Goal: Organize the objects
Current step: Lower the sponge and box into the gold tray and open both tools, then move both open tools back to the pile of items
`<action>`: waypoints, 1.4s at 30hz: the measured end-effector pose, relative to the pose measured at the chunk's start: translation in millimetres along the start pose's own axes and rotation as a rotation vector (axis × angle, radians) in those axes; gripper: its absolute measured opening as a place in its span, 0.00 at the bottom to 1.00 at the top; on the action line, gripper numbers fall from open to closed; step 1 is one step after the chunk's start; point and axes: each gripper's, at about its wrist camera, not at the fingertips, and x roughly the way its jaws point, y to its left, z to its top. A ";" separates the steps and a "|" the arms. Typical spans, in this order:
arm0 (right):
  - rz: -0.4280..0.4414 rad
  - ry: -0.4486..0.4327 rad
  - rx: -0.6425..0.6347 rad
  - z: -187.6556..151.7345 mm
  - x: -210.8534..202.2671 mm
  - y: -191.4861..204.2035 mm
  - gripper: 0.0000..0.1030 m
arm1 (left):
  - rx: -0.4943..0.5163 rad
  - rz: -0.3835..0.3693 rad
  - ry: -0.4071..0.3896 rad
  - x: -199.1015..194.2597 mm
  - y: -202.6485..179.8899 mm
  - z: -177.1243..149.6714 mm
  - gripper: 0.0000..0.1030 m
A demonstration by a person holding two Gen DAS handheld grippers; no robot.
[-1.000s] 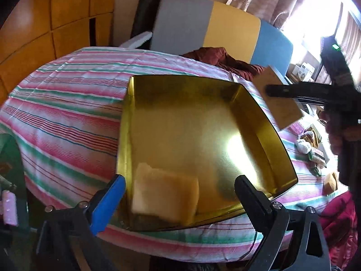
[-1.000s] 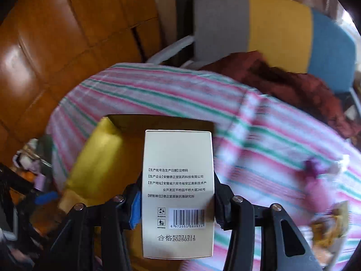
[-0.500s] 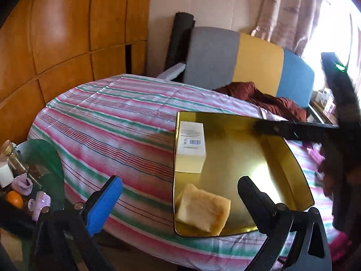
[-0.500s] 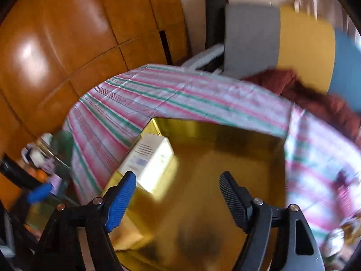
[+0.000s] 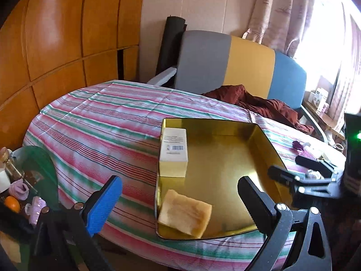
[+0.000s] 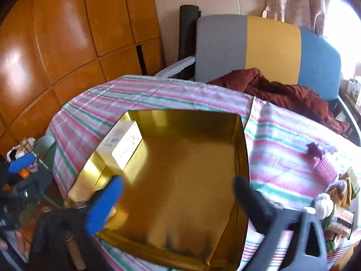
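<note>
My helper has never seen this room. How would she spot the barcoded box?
On the striped tablecloth sits a shiny gold tray. The cream box lies along its left wall; unlike the yellow sponge nearer the camera, it has printed text and a barcode.

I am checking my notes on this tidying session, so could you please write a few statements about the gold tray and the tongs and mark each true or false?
1. The white carton lies inside the gold tray. True.
2. The right tongs grip the carton. False: they are open and hold nothing.
3. A yellow sponge sits in the tray's near corner. True.
4. The left tongs are clamped on the sponge. False: they are open, short of it.
5. The tray rests on a striped cloth. True.
</note>
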 end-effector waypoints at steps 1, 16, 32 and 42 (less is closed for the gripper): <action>-0.017 0.002 -0.005 -5.8 -1.5 1.6 1.00 | 0.003 0.000 0.002 -0.4 -2.5 -0.4 1.00; -0.197 -0.017 0.054 -31.4 -31.7 -65.3 1.00 | 0.094 -0.037 0.039 5.3 -43.0 0.1 1.00; -0.371 -0.029 0.166 -28.3 -69.9 -163.9 0.96 | 0.141 -0.095 0.103 15.9 -77.5 -3.9 1.00; -0.527 -0.057 0.325 -34.5 -98.5 -252.3 0.96 | 0.175 -0.145 0.153 26.7 -96.8 -1.9 1.00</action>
